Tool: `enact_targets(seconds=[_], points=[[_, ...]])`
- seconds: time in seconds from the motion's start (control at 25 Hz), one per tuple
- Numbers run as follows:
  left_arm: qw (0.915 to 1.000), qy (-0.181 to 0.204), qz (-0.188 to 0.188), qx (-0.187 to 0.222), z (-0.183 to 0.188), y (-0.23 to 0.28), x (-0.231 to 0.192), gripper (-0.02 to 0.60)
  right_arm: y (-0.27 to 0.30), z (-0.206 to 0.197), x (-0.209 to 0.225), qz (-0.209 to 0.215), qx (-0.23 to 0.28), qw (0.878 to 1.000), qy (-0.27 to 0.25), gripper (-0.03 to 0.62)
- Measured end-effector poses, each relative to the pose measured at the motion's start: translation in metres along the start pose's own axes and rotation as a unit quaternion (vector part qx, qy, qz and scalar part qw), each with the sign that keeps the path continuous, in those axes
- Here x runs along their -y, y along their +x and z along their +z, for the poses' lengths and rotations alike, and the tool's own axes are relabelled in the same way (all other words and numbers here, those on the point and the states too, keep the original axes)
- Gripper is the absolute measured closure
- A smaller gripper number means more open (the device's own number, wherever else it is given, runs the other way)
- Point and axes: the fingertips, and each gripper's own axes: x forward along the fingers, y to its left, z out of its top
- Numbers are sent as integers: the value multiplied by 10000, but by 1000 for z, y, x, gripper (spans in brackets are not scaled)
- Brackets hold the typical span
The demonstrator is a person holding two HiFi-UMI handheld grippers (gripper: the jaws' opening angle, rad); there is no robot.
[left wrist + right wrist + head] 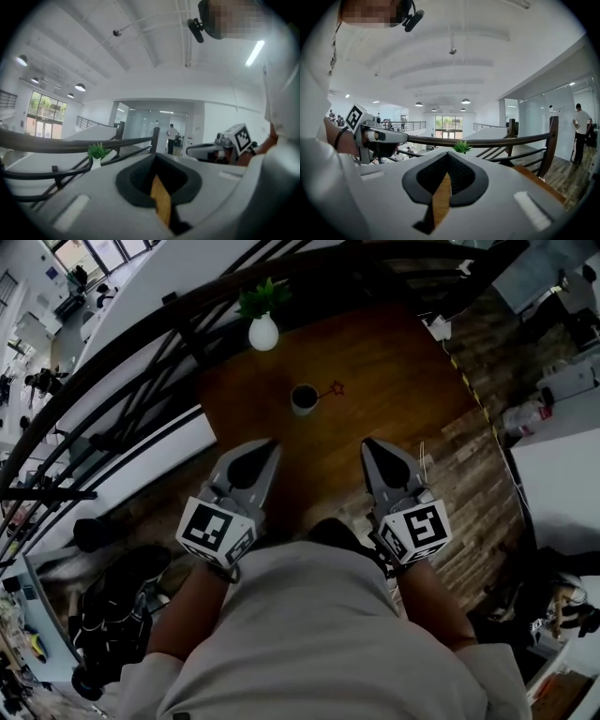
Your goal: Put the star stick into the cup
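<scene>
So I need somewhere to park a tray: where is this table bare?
The table's right half, from the star stick to the right edge, is bare. So is the strip between the cup and the left gripper and right gripper. Clutter is mid-table, cup and stick side by side, with the vase at the far edge.

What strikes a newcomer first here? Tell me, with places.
The left gripper and right gripper, jaws shut and empty, hang over the near edge of the wooden table. Mid-table stands a dark cup with the star stick lying just right of it; a white vase of greenery sits at the far edge.
</scene>
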Motion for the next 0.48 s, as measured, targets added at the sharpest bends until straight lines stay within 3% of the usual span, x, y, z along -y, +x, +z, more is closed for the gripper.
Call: enact_targets(seconds=[0.24, 0.48], points=[[9994, -32, 358, 10, -6, 4, 58, 580, -52, -6, 7, 447, 35, 9990, -19, 586], [9989, 63, 417, -187, -31, 24, 146, 580, -119, -38, 31, 697, 12, 9975, 83, 586]])
